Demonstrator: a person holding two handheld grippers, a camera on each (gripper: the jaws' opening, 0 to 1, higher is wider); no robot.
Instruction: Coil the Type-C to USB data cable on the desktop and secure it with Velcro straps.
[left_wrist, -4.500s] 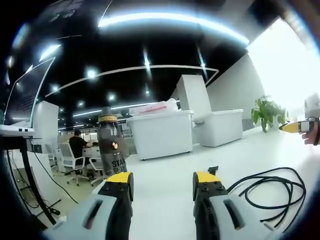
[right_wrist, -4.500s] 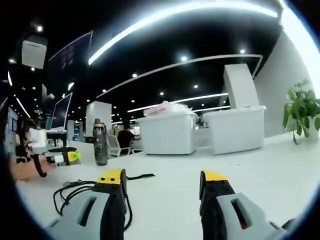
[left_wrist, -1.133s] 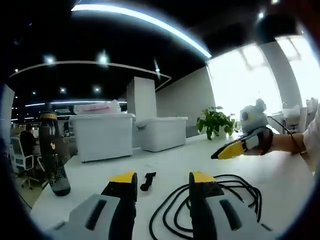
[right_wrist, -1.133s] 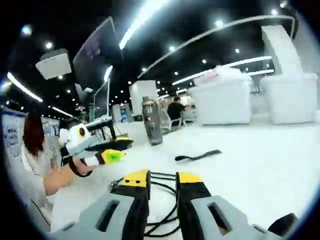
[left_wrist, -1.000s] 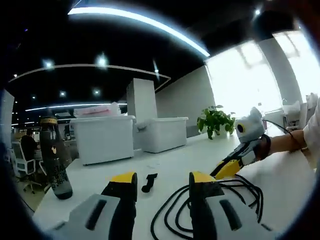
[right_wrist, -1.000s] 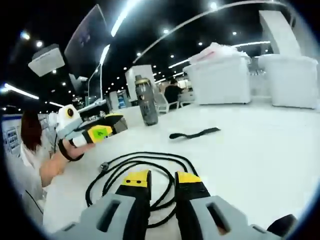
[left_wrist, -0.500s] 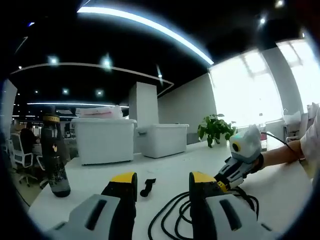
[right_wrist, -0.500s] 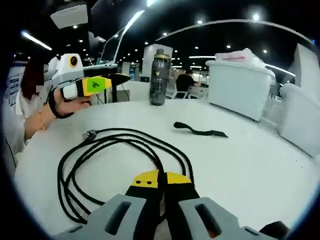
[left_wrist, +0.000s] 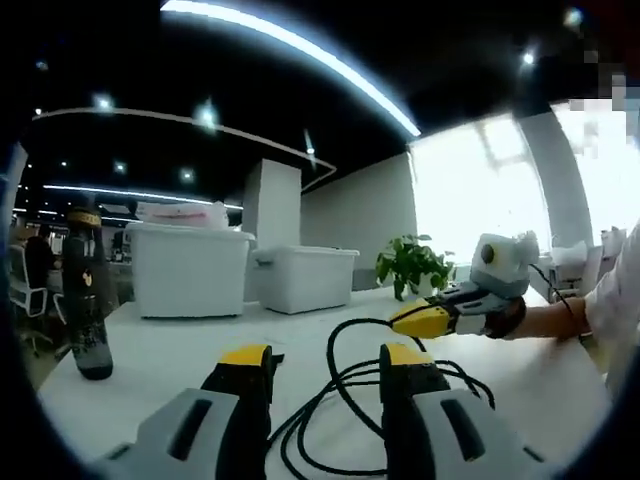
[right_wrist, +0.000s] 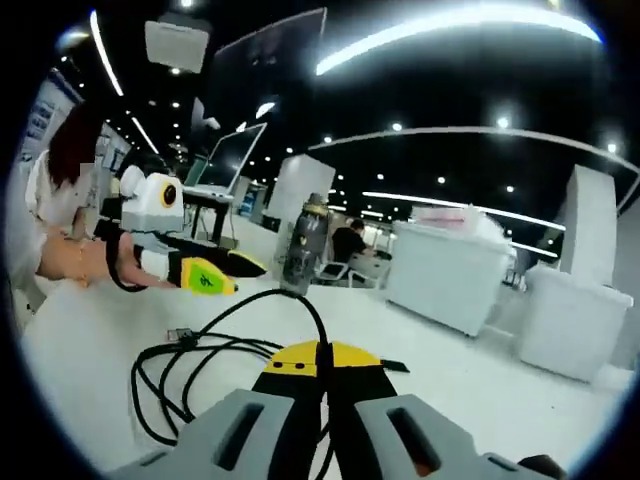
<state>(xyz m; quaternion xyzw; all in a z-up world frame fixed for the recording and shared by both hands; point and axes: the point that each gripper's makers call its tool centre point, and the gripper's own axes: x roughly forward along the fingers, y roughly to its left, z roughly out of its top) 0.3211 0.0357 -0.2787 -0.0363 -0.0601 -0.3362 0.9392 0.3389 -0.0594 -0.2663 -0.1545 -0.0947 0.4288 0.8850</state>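
Observation:
The black data cable (left_wrist: 345, 385) lies in loose loops on the white desktop (left_wrist: 160, 360), with one strand lifted in an arc. My right gripper (right_wrist: 321, 358) is shut on that strand, which rises from its jaws and curves down left to the coil (right_wrist: 190, 370). One plug (right_wrist: 180, 333) rests on the table. In the left gripper view the right gripper (left_wrist: 425, 320) enters from the right, holding the raised loop. My left gripper (left_wrist: 325, 362) is open, with its jaws on either side of the cable pile and not touching it. A short black strap (right_wrist: 394, 366) lies just right of the right jaws.
A dark water bottle (left_wrist: 85, 305) stands at the table's left. Two white bins (left_wrist: 190, 272) and a potted plant (left_wrist: 410, 268) sit at the far edge. The left gripper (right_wrist: 205, 275) and the person's hand show at the left of the right gripper view.
The right gripper closed on a cable strand half a second ago and has since lifted it off the table into an arc. The left gripper stays open.

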